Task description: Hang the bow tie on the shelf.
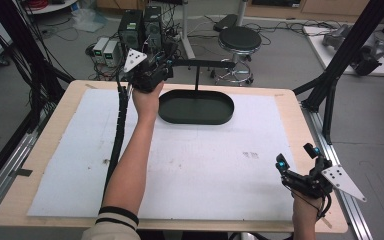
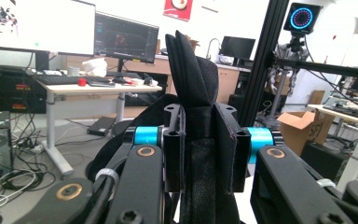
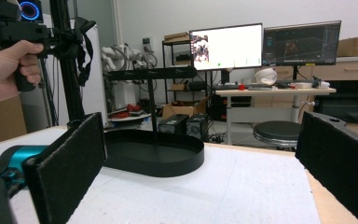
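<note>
Left gripper [image 1: 169, 59] raised past the far counter edge, jaws pinched tight on a folded black cloth strip [image 2: 193, 70], probably a strap. It sits just beside the horizontal bar of the stand [image 1: 200, 63], likely held high so the strip can drape over that bar. The stand's black oval tray [image 1: 196, 107] lies below and right of this gripper. White mat [image 1: 205, 160] covers the counter [image 1: 310, 145]. Right gripper [image 1: 296, 156] rests at the near right corner, jaws spread wide, nothing between, apparently parked clear. No readable writing anywhere.
</note>
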